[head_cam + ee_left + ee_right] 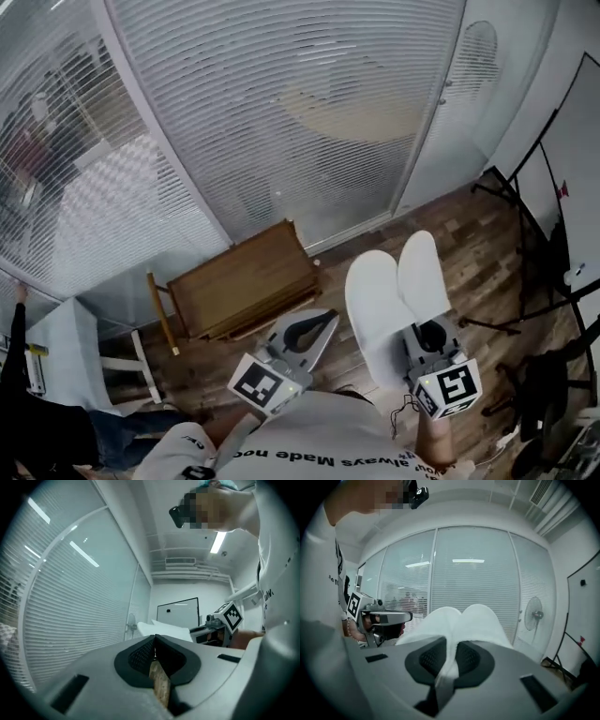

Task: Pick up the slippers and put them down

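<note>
Two white slippers are held together, soles upright, over the wooden floor, with my right gripper shut on their heel ends. In the right gripper view the slippers rise out from between the jaws of the right gripper. My left gripper hangs to their left, shut, with nothing in it. The left gripper view shows the left gripper with its pads together and only floor behind the gap below. The slippers lie beyond it.
A low wooden chair stands against the glass wall with blinds. At the left are a white stool and a person's dark sleeve. Black stand legs and a whiteboard are on the right, with a fan by the glass.
</note>
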Demonstrator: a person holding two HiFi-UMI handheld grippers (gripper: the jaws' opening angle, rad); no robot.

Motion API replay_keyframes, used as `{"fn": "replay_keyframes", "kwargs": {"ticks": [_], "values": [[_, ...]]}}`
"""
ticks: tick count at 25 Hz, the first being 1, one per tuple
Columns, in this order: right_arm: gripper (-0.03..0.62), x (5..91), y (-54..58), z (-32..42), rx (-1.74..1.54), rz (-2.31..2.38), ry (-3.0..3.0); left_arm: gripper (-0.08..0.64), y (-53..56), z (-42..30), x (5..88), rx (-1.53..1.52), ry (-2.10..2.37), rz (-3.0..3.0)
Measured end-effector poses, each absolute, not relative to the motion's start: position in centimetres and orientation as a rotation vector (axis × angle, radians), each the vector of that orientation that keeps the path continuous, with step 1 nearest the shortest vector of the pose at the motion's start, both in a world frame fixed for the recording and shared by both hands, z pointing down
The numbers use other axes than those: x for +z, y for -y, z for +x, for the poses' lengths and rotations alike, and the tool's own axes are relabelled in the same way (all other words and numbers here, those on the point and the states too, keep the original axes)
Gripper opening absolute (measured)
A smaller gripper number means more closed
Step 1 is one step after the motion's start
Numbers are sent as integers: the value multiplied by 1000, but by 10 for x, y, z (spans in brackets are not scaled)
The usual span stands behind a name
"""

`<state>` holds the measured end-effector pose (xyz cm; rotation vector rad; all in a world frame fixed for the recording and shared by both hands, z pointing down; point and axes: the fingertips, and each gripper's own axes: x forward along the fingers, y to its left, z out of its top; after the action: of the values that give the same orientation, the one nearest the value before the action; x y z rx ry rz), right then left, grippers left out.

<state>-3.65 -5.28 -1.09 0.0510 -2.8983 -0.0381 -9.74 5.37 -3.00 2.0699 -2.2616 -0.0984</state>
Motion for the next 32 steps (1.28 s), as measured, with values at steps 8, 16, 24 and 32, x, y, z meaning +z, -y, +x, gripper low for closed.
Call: {"fn": "replay_keyframes", "kwargs": {"ticks": [8, 16, 24, 32], "values": [[34, -7, 124, 104, 6, 451, 2845, 12, 39, 11, -23, -74, 1985, 2358], [34, 0, 158, 214, 43, 798, 2749, 12, 95, 102, -18, -64, 1692, 2577], [34, 5, 164, 265, 87, 1025, 2670, 12, 122, 150, -18, -46, 1442, 2723], [34, 6, 167, 236, 88, 1128, 2635, 12, 132, 119, -18, -25, 1327, 2770]]}}
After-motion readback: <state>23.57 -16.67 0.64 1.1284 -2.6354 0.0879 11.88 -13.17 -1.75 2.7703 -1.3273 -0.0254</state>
